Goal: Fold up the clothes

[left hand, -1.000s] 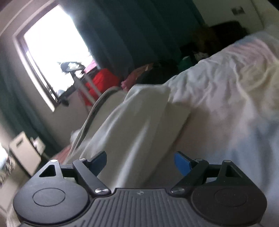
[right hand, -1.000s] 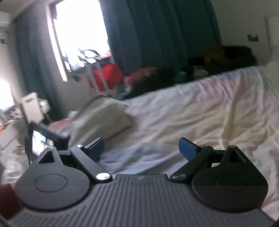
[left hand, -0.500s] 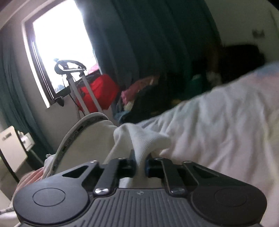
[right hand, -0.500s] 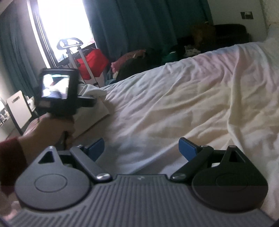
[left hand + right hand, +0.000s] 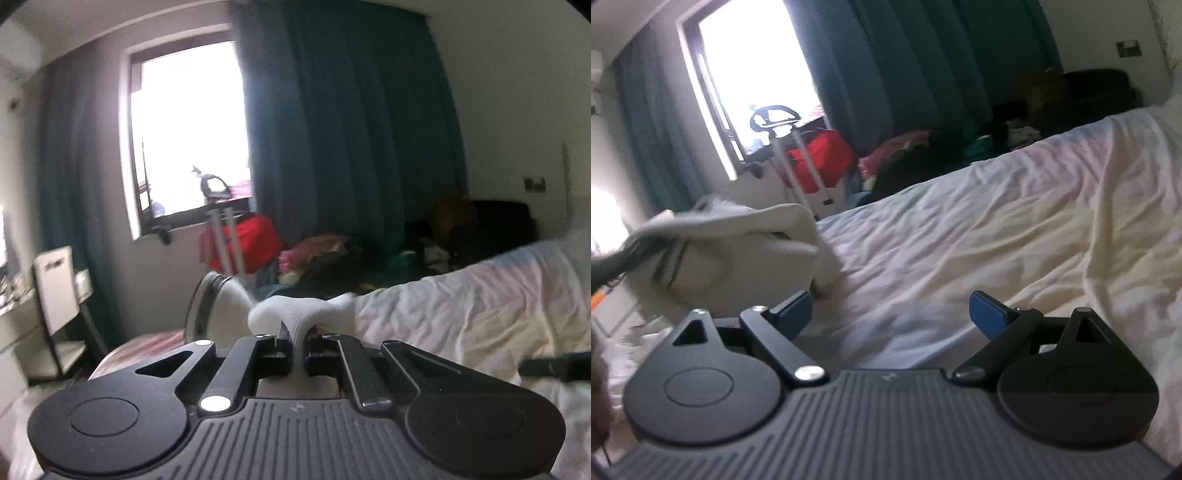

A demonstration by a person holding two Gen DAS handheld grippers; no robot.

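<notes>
My left gripper [image 5: 297, 349] is shut on a fold of a white garment [image 5: 299, 314], which bunches above the closed jaws and is lifted off the bed. The garment's striped edge [image 5: 201, 306] curves up at its left. In the right wrist view the same garment [image 5: 738, 240] hangs raised and blurred at the left, above the white bed sheet [image 5: 997, 229]. My right gripper [image 5: 891, 314] is open and empty, low over the sheet, to the right of the garment.
The rumpled sheet [image 5: 461, 314] spreads right. Beyond the bed's far edge are a red suitcase [image 5: 255, 240] with raised handle, a clothes pile [image 5: 317, 254], dark teal curtains [image 5: 351, 147] and a bright window [image 5: 188, 140]. A white chair [image 5: 55, 288] stands left.
My left gripper closed on the white garment and lifted it, with the view tilting up. The right gripper stayed open and dropped nearer the sheet, beside the raised garment.
</notes>
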